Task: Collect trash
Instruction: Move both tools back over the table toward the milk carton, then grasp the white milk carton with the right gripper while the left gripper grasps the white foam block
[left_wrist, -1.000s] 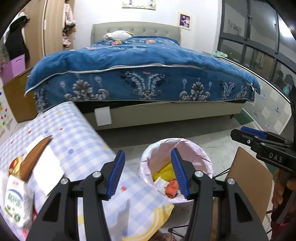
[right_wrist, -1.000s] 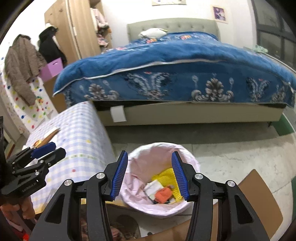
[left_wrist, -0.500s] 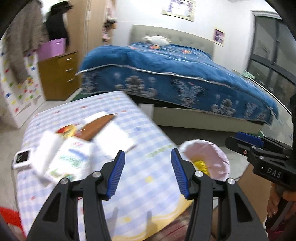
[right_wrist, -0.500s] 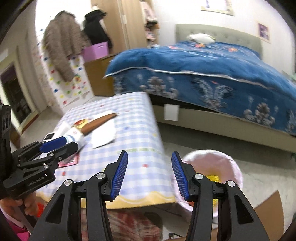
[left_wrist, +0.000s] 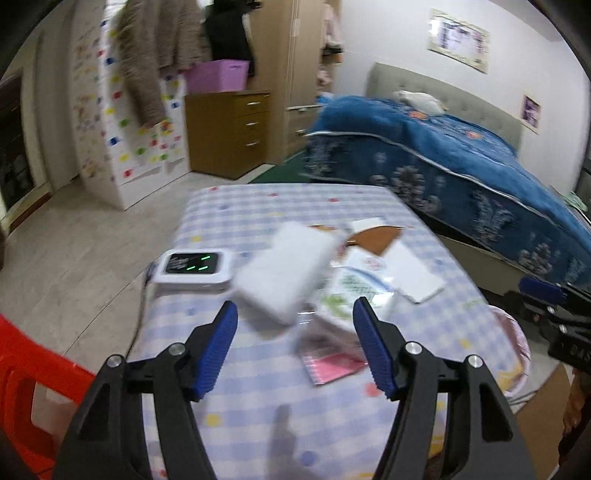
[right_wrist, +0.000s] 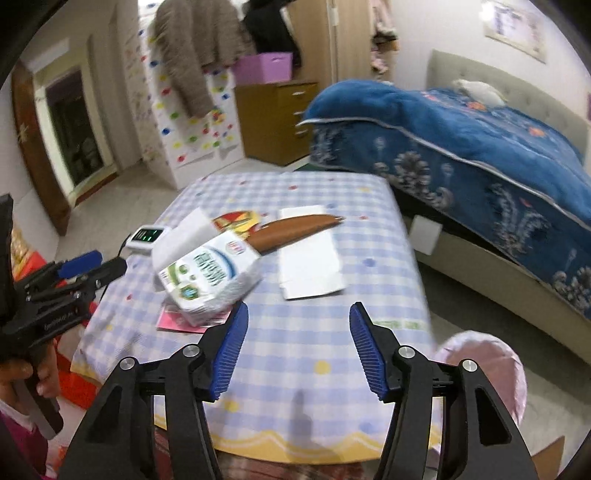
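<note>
My left gripper (left_wrist: 295, 347): jaws opening, nothing between the blue pads, over the near part of the table.
My right gripper (right_wrist: 295, 349): jaws also opening, nothing held, above the near edge of the table; in the left wrist view it shows at the right border.
Table (right_wrist: 325, 332): covered in a blue-and-white checked cloth with coloured dots and a yellow scalloped hem on the near edge.
Bin (right_wrist: 491, 373): pink-lined, on the floor just beside the table's near right corner.
Pink card (left_wrist: 334, 363): flat on the cloth, nearest my left pads, partly under the tissue pack.
Tissue pack (right_wrist: 210, 273): white with green print, tilted, toward the left edge at mid-table.
White box (left_wrist: 284, 269): blurred, beside the tissue pack on its left.
Brown wrapper (right_wrist: 295, 230): long, lying across a white sheet (right_wrist: 310, 266) past the tissue pack.
Small device (left_wrist: 194, 267): white with green lights, at the left edge, cable running off it.
Bed (right_wrist: 461, 147): blue patterned quilt, beyond the table's far right corner.
Drawer chest (left_wrist: 229, 133): brown, against the far wall.
</note>
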